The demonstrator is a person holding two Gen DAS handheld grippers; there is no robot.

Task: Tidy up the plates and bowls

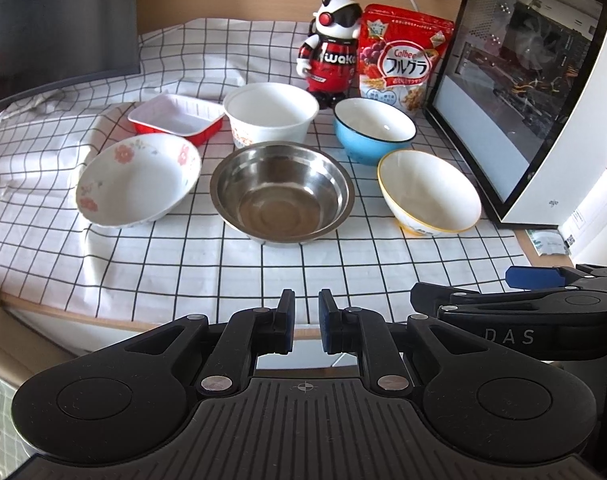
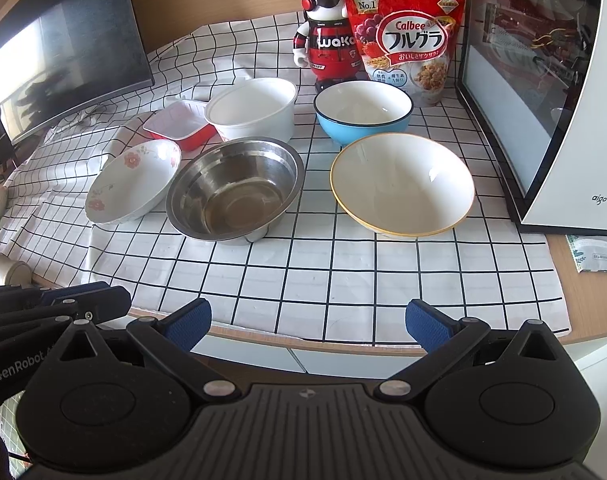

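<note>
Six dishes sit on a checked cloth [image 2: 303, 280] covering the bench [image 2: 583, 272], all upright and empty. Back row: a red tray [image 2: 181, 126] toward the left edge, a white tub [image 2: 253, 110] just beside it, then a blue bowl [image 2: 363, 114]. Front row: a floral bowl [image 2: 133, 182] tilted and touching or nearly touching the steel bowl [image 2: 235, 190], and a yellow-rimmed bowl [image 2: 403, 184] well apart on the right.

Behind the bowls, at the back edge, there's a panda robot toy [image 2: 327, 36] and a Calbee cereal bag [image 2: 407, 36] standing right next to each other. A white PC case [image 2: 563, 120] with a glass side crowds the right edge, close to the yellow-rimmed bowl. A dark monitor [image 2: 63, 52] sits at the back left corner, and a small packet [image 2: 595, 258] lies on bare wood near the front right corner.

Both grippers hover off the front edge, touching nothing. Left gripper [image 1: 306, 320]: fingers [image 1: 287, 316] nearly together, just a thin gap, nothing between them. Right gripper [image 2: 309, 322]: fingers [image 2: 189, 322] spread wide, empty.
</note>
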